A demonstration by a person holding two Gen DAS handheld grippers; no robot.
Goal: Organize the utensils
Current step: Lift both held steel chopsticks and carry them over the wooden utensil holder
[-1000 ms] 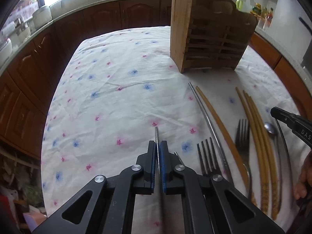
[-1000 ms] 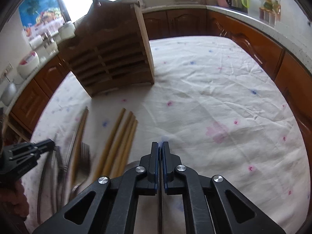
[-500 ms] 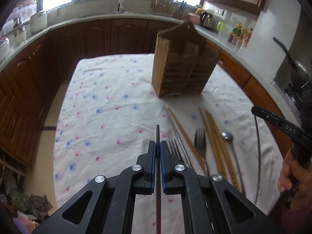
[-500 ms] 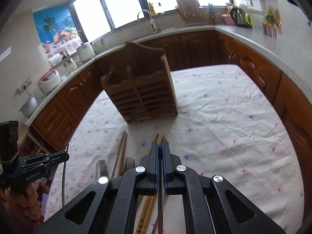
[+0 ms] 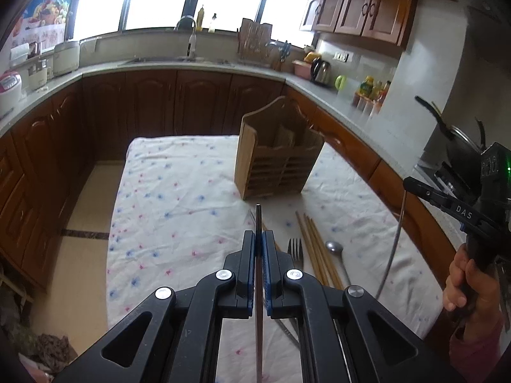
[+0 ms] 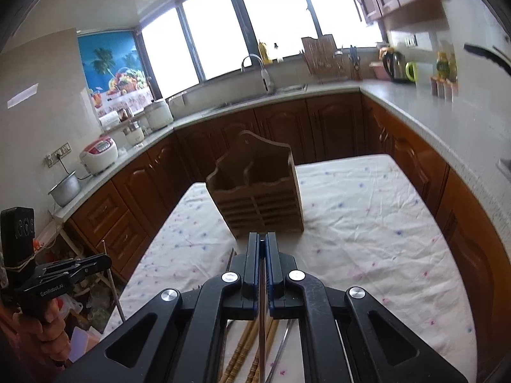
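Observation:
My left gripper [image 5: 259,234] is shut on a thin metal utensil [image 5: 258,214] whose end pokes out past the pads. It hangs above the flowered tablecloth [image 5: 179,210], short of the wooden utensil holder [image 5: 278,162]. My right gripper [image 6: 262,236] is shut on another thin metal utensil [image 6: 262,319], edge-on between its pads, and faces the holder [image 6: 255,201]. In the left wrist view that right gripper [image 5: 408,185] has its slim metal piece [image 5: 394,249] dangling below it. A fork [image 5: 295,249], wooden chopsticks [image 5: 314,249] and a spoon [image 5: 334,247] lie on the cloth.
Brown cabinets and a grey countertop [image 6: 415,111] ring the table on three sides. More chopsticks [image 6: 239,351] lie under my right gripper. A person's hand [image 5: 469,281] holds the right gripper's handle. Open floor [image 5: 80,223] lies to the table's left.
Both grippers have risen from the cloth with their thin utensils still clamped. The views have tipped upward, so the holder looks smaller and the windows now show.

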